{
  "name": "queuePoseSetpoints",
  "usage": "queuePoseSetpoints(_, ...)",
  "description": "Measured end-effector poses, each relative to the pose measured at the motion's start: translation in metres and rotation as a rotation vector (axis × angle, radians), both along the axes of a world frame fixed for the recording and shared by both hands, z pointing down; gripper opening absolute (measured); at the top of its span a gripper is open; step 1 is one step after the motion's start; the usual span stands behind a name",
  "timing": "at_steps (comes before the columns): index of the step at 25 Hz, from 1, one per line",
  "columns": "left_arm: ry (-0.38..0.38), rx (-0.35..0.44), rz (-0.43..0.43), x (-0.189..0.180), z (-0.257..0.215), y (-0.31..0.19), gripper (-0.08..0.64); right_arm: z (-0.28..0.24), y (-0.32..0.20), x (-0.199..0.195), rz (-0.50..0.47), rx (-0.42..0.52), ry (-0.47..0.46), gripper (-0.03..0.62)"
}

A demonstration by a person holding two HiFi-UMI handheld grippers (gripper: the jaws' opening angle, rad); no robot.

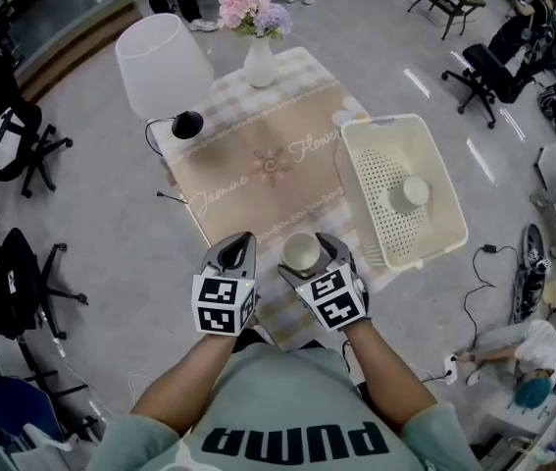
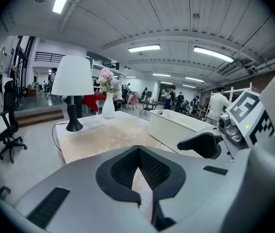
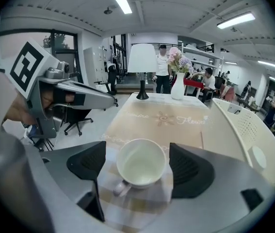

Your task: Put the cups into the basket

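Left claw [image 1: 238,247]: over the near edge of the surface, to the left of the right claw; in the left gripper view [image 2: 138,149] its jaw tips meet, with nothing between them; only a thin strip of cloth shows below the tips

Right claw [image 1: 310,259]: low over the near edge of the surface, just beside the left claw; its jaws stand apart, one on each side of a cup; in the right gripper view [image 3: 138,165] a gap shows between the left-hand pad and the cup, while the right-hand pad is very near its rim; not clamped

Cup [image 1: 301,251]: white, upright, empty; it stands on checked cloth between the right claw's jaws [image 3: 141,164]; its handle points back toward that claw's camera and a little left

Second cup [image 1: 411,193]: white, already inside the basket, on the perforated floor; how it lies I cannot tell

Basket [image 1: 383,163]: cream plastic, perforated, on the right part of the surface; its near corner is close to the right claw

Surface [image 1: 258,170]: covered with checked cloth and a beige runner with a flower print

Lamp [image 1: 164,65]: white shade, black foot, at the far left corner

Vase [image 1: 260,64]: white, with pink and lilac flowers, at the far edge
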State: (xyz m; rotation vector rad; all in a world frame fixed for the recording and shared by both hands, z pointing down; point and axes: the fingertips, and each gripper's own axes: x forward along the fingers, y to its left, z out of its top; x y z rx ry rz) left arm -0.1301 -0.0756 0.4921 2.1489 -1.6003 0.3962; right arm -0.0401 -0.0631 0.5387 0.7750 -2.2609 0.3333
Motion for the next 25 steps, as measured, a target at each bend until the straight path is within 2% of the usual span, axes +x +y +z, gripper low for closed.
queuePoseSetpoints(11,0.003,-0.022,0.003,0.000,0.014,-0.006,0.002,0.032,-0.006,0.000,-0.029,-0.022,0.110,0.391)
queuePoseSetpoints(18,0.000,-0.031,0.000,0.000,0.019,-0.007,0.002,0.048,-0.007,0.003,-0.041,-0.044,0.144,0.391)
queuePoseSetpoints(25,-0.005,-0.038,0.000,0.002,0.021,-0.006,0.002,0.048,-0.007,0.003,-0.043,-0.046,0.136,0.391)
